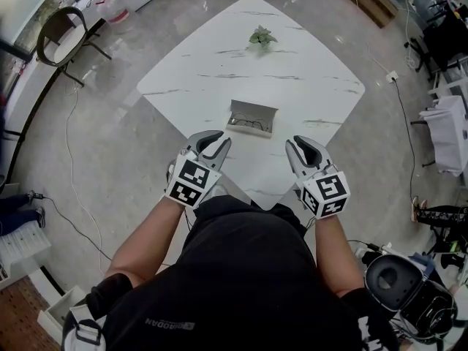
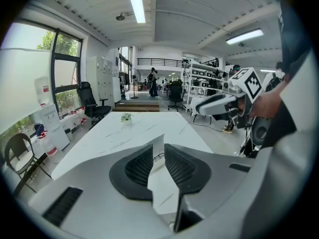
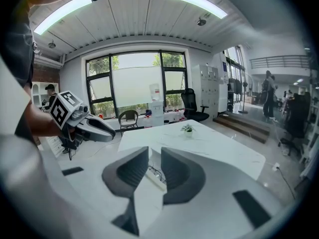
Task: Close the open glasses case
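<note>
The open glasses case (image 1: 252,118) lies in the middle of the white marble table (image 1: 307,72), lid up, with dark-framed glasses inside. Both grippers hover over the table's near corner, short of the case and not touching it. My left gripper (image 1: 212,146) is to the case's near left, my right gripper (image 1: 303,150) to its near right. In the left gripper view the case (image 2: 158,157) shows through the narrow gap of that gripper (image 2: 158,146). The right gripper view shows the case (image 3: 157,177) the same way beyond its gripper (image 3: 154,151). Both jaws stand slightly apart and hold nothing.
A small potted plant (image 1: 261,36) stands at the table's far corner. A dark chair (image 1: 62,39) is on the floor at the far left. Cables run across the floor on both sides, and equipment (image 1: 409,287) sits at the near right.
</note>
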### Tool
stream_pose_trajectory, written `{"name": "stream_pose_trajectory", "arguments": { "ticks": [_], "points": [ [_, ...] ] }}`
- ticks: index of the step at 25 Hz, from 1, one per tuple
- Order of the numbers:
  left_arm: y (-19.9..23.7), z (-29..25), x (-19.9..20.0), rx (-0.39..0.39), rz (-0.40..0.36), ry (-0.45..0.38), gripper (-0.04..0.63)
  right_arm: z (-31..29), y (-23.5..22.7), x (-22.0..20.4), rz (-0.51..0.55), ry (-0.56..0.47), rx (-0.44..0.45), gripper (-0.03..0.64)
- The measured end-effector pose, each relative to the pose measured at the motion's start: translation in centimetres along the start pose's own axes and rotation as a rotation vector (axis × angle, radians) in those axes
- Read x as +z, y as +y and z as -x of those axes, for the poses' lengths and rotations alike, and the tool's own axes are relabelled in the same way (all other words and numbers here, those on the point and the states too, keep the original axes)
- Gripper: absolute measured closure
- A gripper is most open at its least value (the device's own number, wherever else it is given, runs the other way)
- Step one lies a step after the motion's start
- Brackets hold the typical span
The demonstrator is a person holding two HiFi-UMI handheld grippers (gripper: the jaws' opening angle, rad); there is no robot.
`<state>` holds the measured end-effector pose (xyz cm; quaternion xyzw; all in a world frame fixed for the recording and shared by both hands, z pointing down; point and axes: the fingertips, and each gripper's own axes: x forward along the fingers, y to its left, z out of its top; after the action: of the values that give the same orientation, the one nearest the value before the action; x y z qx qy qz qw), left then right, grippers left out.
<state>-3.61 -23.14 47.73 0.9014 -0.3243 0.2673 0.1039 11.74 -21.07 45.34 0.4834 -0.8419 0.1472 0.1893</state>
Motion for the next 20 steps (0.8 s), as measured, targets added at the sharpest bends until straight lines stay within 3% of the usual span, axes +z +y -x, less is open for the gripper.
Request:
{"name": "stream_pose_trajectory", "arguments": {
  "ticks": [14,20],
  "points": [
    [2.8,-7.6,-7.6,0.034,-0.061,0.148,0.522,-2.8,-2.9,-1.0,0.080,0.034,-0.049,0.540],
    [3.6,-10.4,-9.8,0.030,-0.127,0.223,0.522,-3.9,-3.6,-1.0,0.059,0.026,-0.044,0.540]
  ]
}}
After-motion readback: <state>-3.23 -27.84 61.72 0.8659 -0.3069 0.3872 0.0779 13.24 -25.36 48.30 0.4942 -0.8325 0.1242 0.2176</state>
